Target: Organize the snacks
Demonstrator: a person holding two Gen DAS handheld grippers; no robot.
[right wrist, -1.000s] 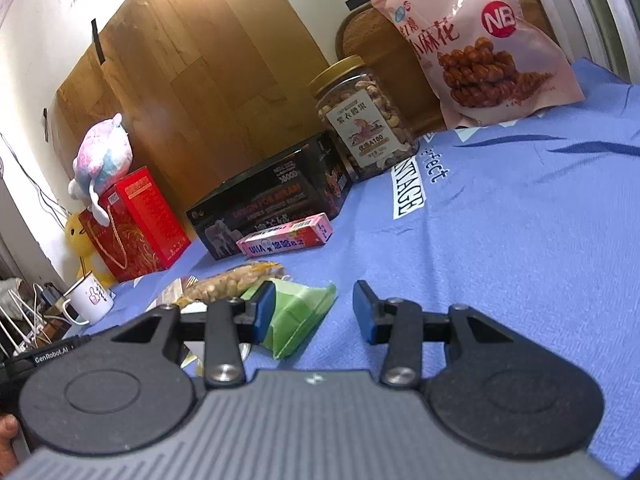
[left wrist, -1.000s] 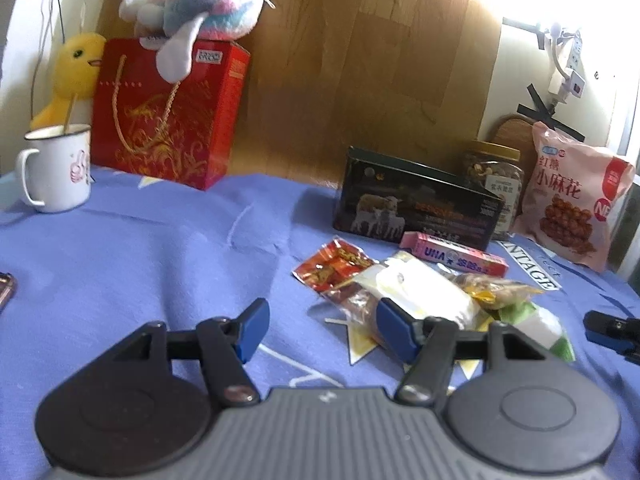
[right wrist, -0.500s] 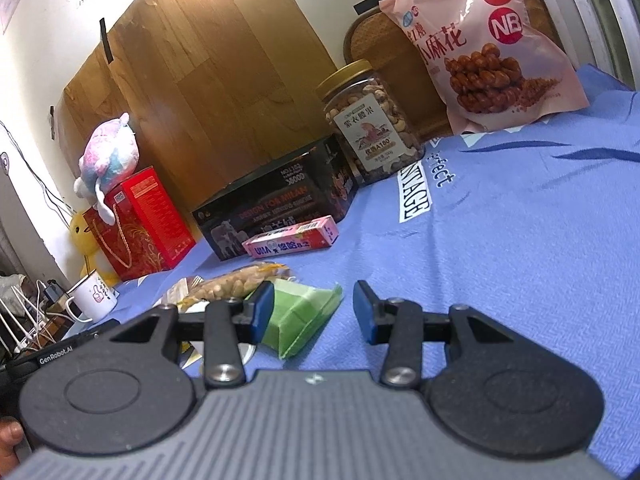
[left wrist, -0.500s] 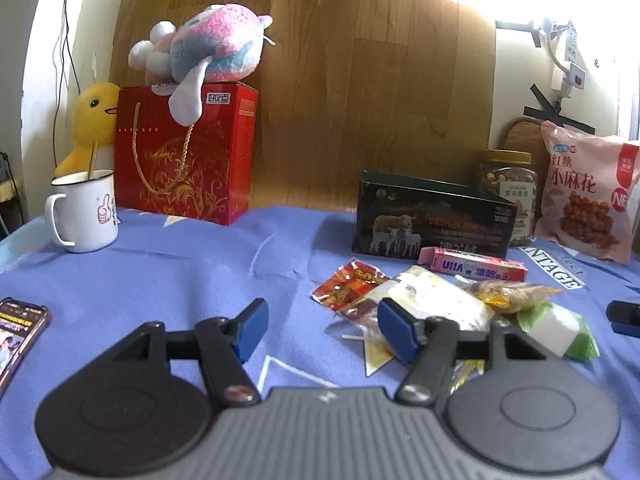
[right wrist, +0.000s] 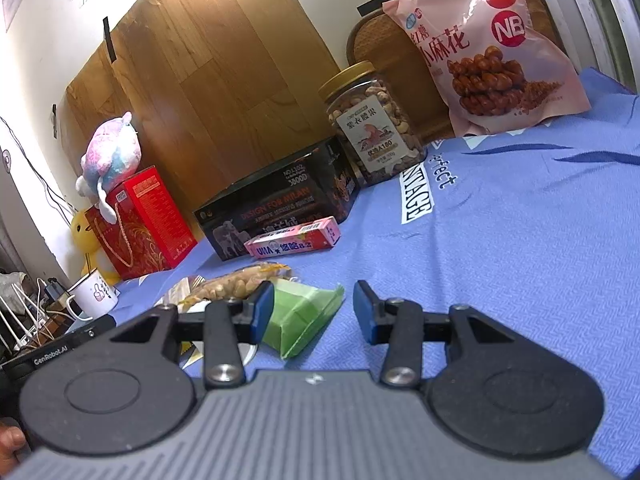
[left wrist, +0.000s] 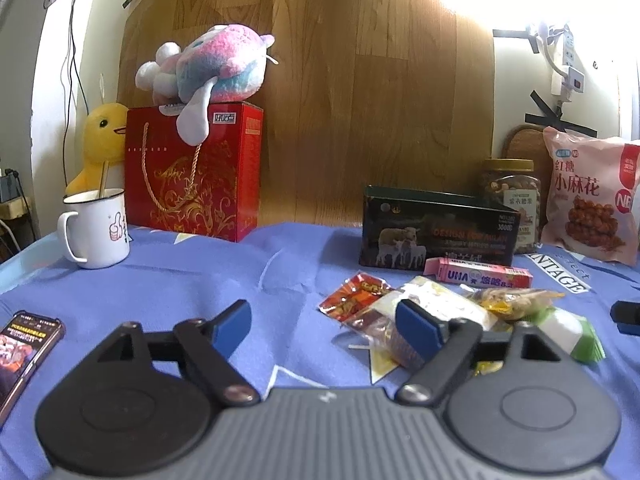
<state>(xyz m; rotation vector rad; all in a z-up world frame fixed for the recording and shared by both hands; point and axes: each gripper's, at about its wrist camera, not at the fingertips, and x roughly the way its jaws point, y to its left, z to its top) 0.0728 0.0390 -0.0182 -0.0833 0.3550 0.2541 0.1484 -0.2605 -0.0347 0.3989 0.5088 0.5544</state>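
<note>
A heap of small snack packets lies on the blue cloth: a red packet [left wrist: 354, 294], a white one [left wrist: 440, 300], a peanut packet [left wrist: 516, 300] and a green-and-white packet [left wrist: 572, 330]. My left gripper [left wrist: 324, 330] hovers just left of the heap, its jaws opening with nothing between them. In the right wrist view the green packet [right wrist: 308, 312] lies between and beyond the fingers of my right gripper [right wrist: 314, 314], untouched; the jaws stand apart. A pink candy box [right wrist: 294, 238], a dark box [right wrist: 276, 208], a nut jar [right wrist: 374, 124] and a pink snack bag [right wrist: 484, 48] stand behind.
A red gift bag [left wrist: 192, 176] with a plush toy [left wrist: 208, 68] on top, a yellow duck [left wrist: 102, 140] and a white mug [left wrist: 96, 228] stand at the back left. A phone [left wrist: 24, 344] lies at the left edge. A wooden board [left wrist: 360, 92] leans on the wall.
The left gripper's jaws have spread wider and its view has tipped up and levelled, bringing the phone into sight. The right gripper has stayed put.
</note>
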